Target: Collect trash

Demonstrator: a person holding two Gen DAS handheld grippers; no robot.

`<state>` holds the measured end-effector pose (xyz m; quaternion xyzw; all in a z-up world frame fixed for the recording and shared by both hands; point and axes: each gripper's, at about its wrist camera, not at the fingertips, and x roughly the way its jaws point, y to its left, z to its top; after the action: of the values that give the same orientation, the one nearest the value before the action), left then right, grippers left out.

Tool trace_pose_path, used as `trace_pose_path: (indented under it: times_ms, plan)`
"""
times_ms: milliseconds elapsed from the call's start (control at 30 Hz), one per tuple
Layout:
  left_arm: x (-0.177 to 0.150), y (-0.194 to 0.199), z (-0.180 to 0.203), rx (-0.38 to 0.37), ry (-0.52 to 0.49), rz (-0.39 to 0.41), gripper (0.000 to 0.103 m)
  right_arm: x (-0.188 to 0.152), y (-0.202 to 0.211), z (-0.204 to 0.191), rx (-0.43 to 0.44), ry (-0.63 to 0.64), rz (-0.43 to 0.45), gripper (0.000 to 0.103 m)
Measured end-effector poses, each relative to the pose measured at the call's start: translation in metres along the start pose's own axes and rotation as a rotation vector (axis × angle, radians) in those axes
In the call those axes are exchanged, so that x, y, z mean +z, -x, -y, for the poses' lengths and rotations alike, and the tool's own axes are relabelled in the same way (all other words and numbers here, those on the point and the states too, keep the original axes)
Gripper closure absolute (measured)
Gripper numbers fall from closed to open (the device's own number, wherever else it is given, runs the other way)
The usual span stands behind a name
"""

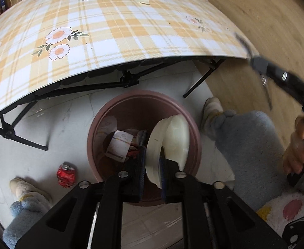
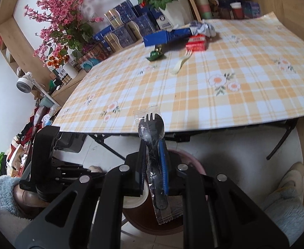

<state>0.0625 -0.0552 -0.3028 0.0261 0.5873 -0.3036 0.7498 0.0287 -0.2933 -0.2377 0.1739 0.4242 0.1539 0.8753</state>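
Observation:
A brown trash bin (image 1: 114, 108) stands on the floor under the table's edge, with a label-wrapped container and other scraps in it. Directly above it my left gripper (image 1: 153, 161) is open, and a white plastic cup (image 1: 176, 137) hangs tilted and loose between its pads. My right gripper (image 2: 154, 145) is shut on a black spork in a clear wrapper (image 2: 152, 132), held upright above the bin's rim (image 2: 193, 161). The white cup (image 2: 135, 201) shows low down behind my right fingers.
A crushed red can (image 1: 66, 174) lies on the floor left of the bin. On the plaid table (image 1: 131, 31) lie a pale fork (image 2: 181, 62), a red box (image 2: 195, 43), a green wrapper (image 2: 156, 55), a blue box (image 2: 166, 36) and crumpled paper (image 2: 203, 28). Slippered feet flank the bin.

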Motion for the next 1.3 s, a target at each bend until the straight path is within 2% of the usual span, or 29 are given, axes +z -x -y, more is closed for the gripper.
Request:
trace_pose_path:
  times_ms: [33, 133, 167, 233, 300, 367, 467, 533, 800, 967, 1000, 1033, 1067, 1100, 1167, 1200, 1233, 1300]
  plan:
    - [0.0, 0.005, -0.002, -0.012, 0.019, 0.027, 0.057, -0.002, -0.002, -0.002, -0.003, 0.008, -0.005, 0.087]
    - [0.001, 0.022, -0.006, -0.011, 0.071, 0.113, 0.042, -0.007, -0.006, -0.005, -0.003, 0.015, -0.016, 0.087]
    - [0.0, 0.031, -0.008, 0.011, 0.086, 0.15, 0.039, -0.008, -0.007, -0.006, -0.003, 0.016, -0.019, 0.087]
    - [-0.001, 0.049, -0.006, 0.058, 0.088, 0.227, 0.02, -0.011, -0.011, -0.008, -0.01, 0.019, -0.031, 0.087]
    - [-0.004, 0.071, -0.001, 0.109, 0.062, 0.323, 0.012, -0.016, -0.016, -0.009, -0.016, 0.014, -0.048, 0.087]
    - [-0.008, 0.086, 0.004, 0.159, 0.027, 0.39, 0.009, -0.02, -0.022, -0.009, -0.024, 0.002, -0.071, 0.087]
    - [-0.013, 0.099, 0.007, 0.236, -0.013, 0.456, 0.007, -0.026, -0.03, -0.013, -0.043, 0.007, -0.102, 0.087]
    - [-0.018, 0.103, 0.005, 0.261, -0.016, 0.483, 0.006, -0.029, -0.033, -0.014, -0.053, 0.007, -0.112, 0.087]
    - [-0.046, 0.105, 0.001, 0.255, 0.053, 0.521, 0.006, -0.031, -0.031, -0.028, -0.09, 0.015, -0.131, 0.086]
    - [-0.053, 0.116, 0.001, 0.255, 0.061, 0.568, 0.006, -0.028, -0.027, -0.038, -0.068, 0.037, -0.113, 0.084]
    - [-0.054, 0.119, 0.001, 0.255, 0.063, 0.578, 0.006, -0.026, -0.025, -0.04, -0.06, 0.037, -0.102, 0.076]
    - [-0.055, 0.12, 0.001, 0.254, 0.065, 0.584, 0.006, -0.025, -0.021, -0.042, -0.066, 0.041, -0.077, 0.064]
    - [-0.056, 0.122, 0.0, 0.255, 0.07, 0.589, 0.006, -0.023, -0.018, -0.044, -0.076, 0.044, -0.056, 0.036]
    - [-0.056, 0.123, -0.001, 0.255, 0.075, 0.592, 0.006, -0.021, -0.011, -0.047, -0.101, 0.054, -0.014, 0.022]
    - [-0.057, 0.124, -0.003, 0.254, 0.085, 0.6, 0.006, -0.017, -0.005, -0.05, -0.123, 0.062, 0.016, 0.018]
    - [-0.057, 0.125, -0.004, 0.254, 0.09, 0.603, 0.006, -0.015, -0.001, -0.05, -0.14, 0.06, 0.036, 0.012]
    - [-0.057, 0.126, -0.004, 0.255, 0.092, 0.604, 0.006, -0.013, 0.002, -0.05, -0.151, 0.059, 0.051, 0.009]
    - [-0.057, 0.127, -0.003, 0.26, 0.092, 0.608, 0.006, -0.011, 0.008, -0.05, -0.173, 0.061, 0.076, 0.008]
